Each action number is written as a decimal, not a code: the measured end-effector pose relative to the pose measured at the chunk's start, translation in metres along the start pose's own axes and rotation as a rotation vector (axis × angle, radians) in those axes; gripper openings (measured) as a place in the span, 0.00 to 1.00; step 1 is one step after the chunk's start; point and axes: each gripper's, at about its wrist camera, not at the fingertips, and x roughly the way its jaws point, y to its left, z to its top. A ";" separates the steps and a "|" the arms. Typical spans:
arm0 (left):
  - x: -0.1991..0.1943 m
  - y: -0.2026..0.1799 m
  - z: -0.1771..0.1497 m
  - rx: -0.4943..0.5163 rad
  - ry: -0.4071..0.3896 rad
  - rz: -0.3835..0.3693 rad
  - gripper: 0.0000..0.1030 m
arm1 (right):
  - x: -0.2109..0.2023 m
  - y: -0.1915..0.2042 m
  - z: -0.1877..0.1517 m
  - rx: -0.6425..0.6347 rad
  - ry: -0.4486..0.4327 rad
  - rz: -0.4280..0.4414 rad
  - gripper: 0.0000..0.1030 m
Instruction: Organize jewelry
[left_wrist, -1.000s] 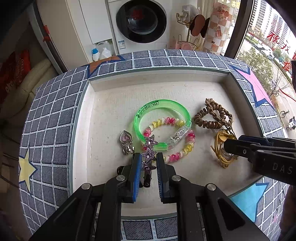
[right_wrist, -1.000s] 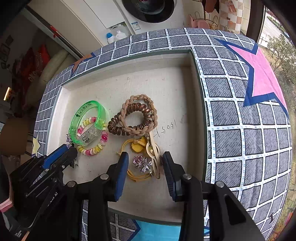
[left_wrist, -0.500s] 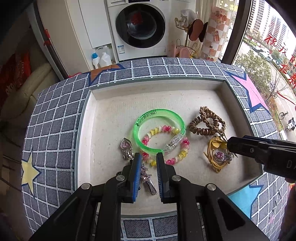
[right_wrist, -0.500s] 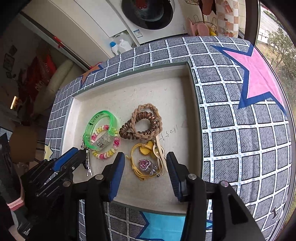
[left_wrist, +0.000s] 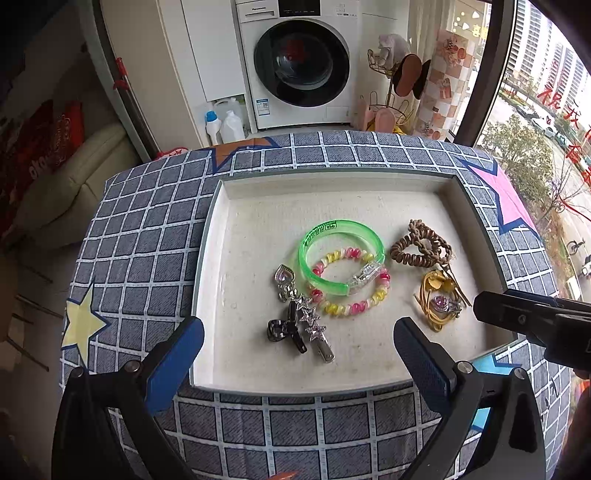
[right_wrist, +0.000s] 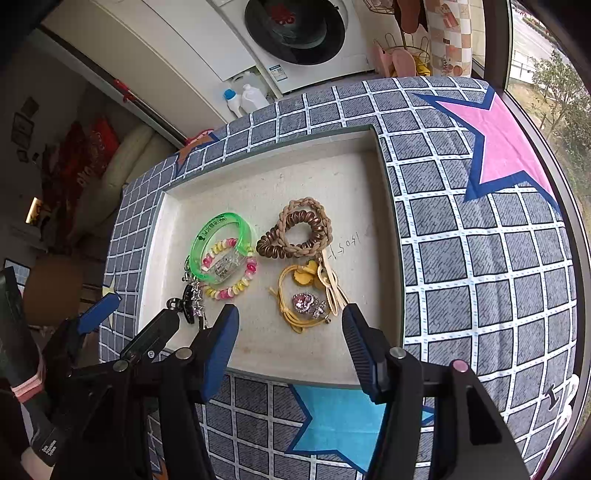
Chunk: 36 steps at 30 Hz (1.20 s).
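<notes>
Opening wide and empty, the left gripper (left_wrist: 295, 345) and right gripper (right_wrist: 290, 325) should lift clear above the silver star hair clip (left_wrist: 314, 328) and yellow cord bracelet (right_wrist: 295, 295) without snagging them.

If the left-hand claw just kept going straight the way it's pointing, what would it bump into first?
Probably the star hair clip lying in the tray. The left gripper is opening with nothing between its jaws, and the clip lies in that gap's line; depth is hard to judge.

Green bangle (left_wrist: 341, 254), beaded bracelet (left_wrist: 351, 284), hair ties (left_wrist: 421, 247), star clip (left_wrist: 314, 328) in tray (left_wrist: 332, 369)
</notes>
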 end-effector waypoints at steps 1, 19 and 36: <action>-0.003 0.002 -0.005 -0.002 0.005 0.001 1.00 | -0.002 0.001 -0.004 -0.003 0.002 -0.001 0.63; -0.088 0.034 -0.094 -0.052 0.022 0.042 1.00 | -0.050 0.018 -0.101 -0.019 0.016 -0.102 0.80; -0.189 0.059 -0.116 -0.077 -0.079 0.001 1.00 | -0.141 0.081 -0.153 -0.124 -0.168 -0.250 1.00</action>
